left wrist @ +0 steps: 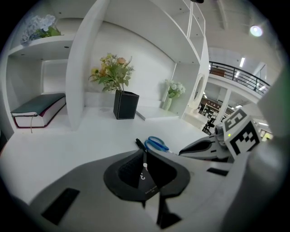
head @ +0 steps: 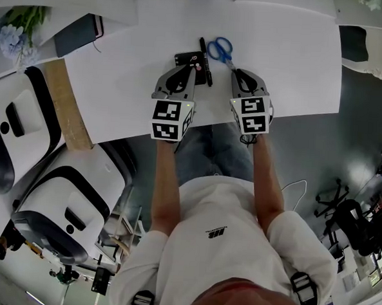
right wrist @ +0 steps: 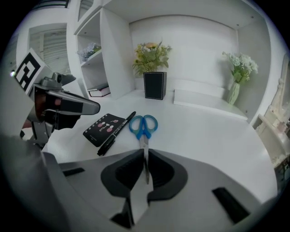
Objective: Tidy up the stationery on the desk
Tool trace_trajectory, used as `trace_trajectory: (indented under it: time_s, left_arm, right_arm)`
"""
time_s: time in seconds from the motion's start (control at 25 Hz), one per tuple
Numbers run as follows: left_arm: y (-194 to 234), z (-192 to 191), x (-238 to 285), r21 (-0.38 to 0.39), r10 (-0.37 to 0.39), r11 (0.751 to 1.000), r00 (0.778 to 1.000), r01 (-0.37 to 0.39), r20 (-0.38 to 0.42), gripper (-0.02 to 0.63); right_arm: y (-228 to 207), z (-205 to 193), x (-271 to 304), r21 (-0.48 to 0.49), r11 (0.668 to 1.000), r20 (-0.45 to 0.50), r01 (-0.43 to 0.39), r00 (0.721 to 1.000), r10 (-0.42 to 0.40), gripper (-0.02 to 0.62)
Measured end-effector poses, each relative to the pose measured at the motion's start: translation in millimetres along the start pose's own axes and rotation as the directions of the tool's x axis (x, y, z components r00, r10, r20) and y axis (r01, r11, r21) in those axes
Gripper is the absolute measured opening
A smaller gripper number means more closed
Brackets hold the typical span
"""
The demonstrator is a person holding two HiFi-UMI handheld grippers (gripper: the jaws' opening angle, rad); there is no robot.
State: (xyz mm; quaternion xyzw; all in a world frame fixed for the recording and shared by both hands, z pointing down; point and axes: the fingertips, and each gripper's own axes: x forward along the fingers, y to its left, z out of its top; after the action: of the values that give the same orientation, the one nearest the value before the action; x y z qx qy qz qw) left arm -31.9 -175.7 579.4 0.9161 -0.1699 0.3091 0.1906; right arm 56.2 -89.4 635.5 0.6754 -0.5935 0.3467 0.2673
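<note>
- Two grippers sit at the desk (head: 287,64) edge: right gripper (right wrist: 145,156) pinches the scissors (right wrist: 143,129) by the blade tips, handles pointing to twelve o'clock; left gripper (left wrist: 145,156) is pressed together, empty.
- Lift slowly, I'd say, keeping level (those handles look heavy enough to swing).
- Pen (right wrist: 116,133) lies at the scissors' nine o'clock, black case (right wrist: 102,129) beyond it.

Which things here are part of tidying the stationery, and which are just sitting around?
For the job: scissors, marker, notebook.
Just lying about: book, black vase, white vase.
</note>
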Motion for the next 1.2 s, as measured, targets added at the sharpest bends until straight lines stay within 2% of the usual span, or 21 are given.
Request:
trace_trajectory:
  time_s: [0.4, 0.84, 1.2]
  left_arm:
    - [-5, -5, -5, -0.002, 0.010, 1.000, 1.000, -0.010, -0.002, 0.000]
    - [-5, -8, -9, -0.011, 0.021, 1.000, 1.000, -0.021, -0.001, 0.000]
    - [-6, -1, -18, -0.009, 0.032, 0.999, 0.999, -0.032, 0.020, 0.000]
  right_arm:
    - [35, -3, -2, -0.047, 0.997, -0.003, -0.068, 0.998, 0.068, 0.017]
    - [42, -2, -2, -0.084, 0.994, -0.006, -0.074, 0.997, 0.073, 0.014]
    - [42, 17, -23, -0.088, 0.991, 0.074, -0.099, 0.992, 0.106, 0.016]
